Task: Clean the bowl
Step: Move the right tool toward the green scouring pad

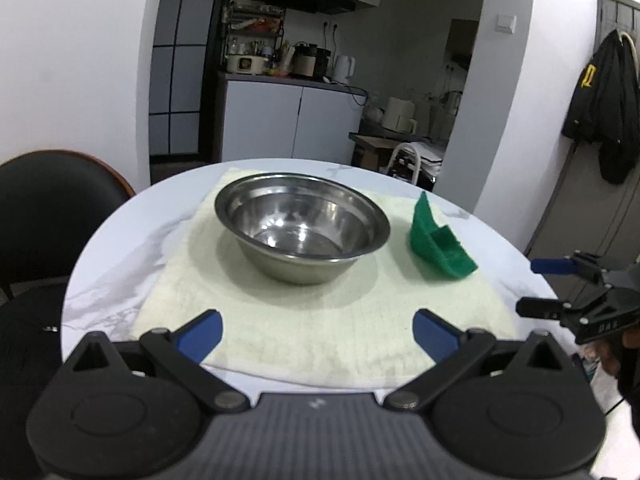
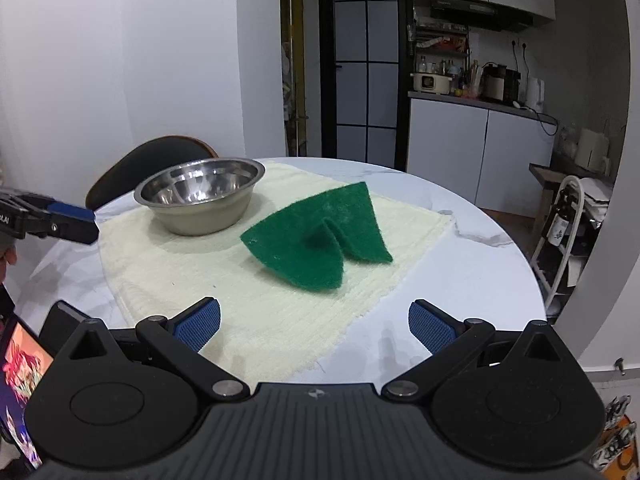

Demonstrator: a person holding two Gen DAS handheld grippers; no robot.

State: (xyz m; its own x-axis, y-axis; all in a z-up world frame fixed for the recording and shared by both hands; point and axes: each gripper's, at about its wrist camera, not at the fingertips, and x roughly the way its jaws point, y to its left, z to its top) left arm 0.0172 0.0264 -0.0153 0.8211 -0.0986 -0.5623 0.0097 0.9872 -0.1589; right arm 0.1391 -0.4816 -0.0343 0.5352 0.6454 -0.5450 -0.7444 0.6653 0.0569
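A steel bowl [image 1: 302, 226] stands upright on a cream towel [image 1: 320, 320] on a round white marble table [image 1: 116, 248]. A crumpled green scouring pad [image 1: 438, 242] lies on the towel to the bowl's right. My left gripper [image 1: 318, 334] is open and empty, near the towel's front edge, facing the bowl. My right gripper [image 2: 314, 326] is open and empty, in front of the scouring pad [image 2: 320, 236], with the bowl [image 2: 200, 196] further off to the left. The right gripper also shows at the right edge of the left wrist view [image 1: 540, 286].
A dark chair [image 1: 48, 220] stands at the table's left side. A phone with a lit screen [image 2: 22, 380] sits at the lower left of the right wrist view. A kitchen counter [image 1: 292, 120] and a rack with bottles [image 2: 560, 232] lie beyond the table.
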